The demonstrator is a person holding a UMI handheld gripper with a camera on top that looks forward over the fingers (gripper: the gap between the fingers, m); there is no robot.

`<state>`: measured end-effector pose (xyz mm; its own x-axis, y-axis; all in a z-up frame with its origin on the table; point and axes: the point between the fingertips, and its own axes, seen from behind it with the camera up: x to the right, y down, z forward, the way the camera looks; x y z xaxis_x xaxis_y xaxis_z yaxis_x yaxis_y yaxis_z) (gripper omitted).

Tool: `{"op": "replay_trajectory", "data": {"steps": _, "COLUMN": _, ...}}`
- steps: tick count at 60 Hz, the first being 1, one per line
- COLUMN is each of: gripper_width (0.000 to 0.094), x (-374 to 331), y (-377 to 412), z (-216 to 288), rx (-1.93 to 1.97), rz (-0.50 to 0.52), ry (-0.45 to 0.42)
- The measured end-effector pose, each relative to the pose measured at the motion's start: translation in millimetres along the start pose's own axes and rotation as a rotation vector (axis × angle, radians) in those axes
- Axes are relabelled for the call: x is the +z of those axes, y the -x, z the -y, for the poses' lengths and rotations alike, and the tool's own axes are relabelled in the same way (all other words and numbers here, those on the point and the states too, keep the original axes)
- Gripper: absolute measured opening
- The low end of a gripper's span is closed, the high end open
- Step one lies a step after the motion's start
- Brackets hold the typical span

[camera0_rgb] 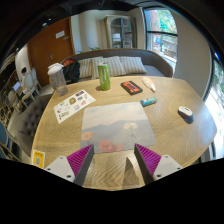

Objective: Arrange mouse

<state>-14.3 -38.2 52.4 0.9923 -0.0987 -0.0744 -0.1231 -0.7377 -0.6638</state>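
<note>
A computer mouse (pixel 186 113) lies on the round wooden table (pixel 110 170), far to the right, near the table's right edge. A pale mouse mat with a faint flower print (pixel 115 126) lies in the middle of the table, just ahead of my fingers. My gripper (pixel 112 152) is open and empty. Its two purple pads (pixel 80 158) stand wide apart over bare wood at the near edge of the mat. The mouse is well to the right of the right finger.
A green can (pixel 103 76) and a grey jug (pixel 57 78) stand at the back left. A printed sheet (pixel 73 105) lies left of the mat. A dark red box (pixel 131 87), a wooden board (pixel 150 84) and a light blue piece (pixel 149 101) lie beyond the mat.
</note>
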Motion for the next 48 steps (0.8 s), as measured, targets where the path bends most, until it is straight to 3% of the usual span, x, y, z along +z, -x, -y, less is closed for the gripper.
{"op": "replay_trajectory", "data": {"steps": 7, "gripper_width": 0.0836, "x": 6.1, "y": -32.1, "z": -2.5, "rx": 0.025, "rz": -0.08, "ry": -0.005}}
{"op": "replay_trajectory", "data": {"steps": 26, "gripper_width": 0.0833, "x": 48.5, "y": -312.5, "z": 19.1, "rx": 0.034, "rz": -0.292, "ry": -0.078}}
{"op": "replay_trajectory", "data": {"steps": 34, "gripper_width": 0.0829, "x": 79.1, "y": -373.7, "z": 28.1, "rx": 0.02, "rz": -0.267, "ry": -0.081}}
{"op": "replay_trajectory", "data": {"steps": 48, "gripper_width": 0.0811, "x": 119.5, "y": -391.6, "z": 69.5, "rx": 0.077, "rz": -0.138, "ry": -0.148}}
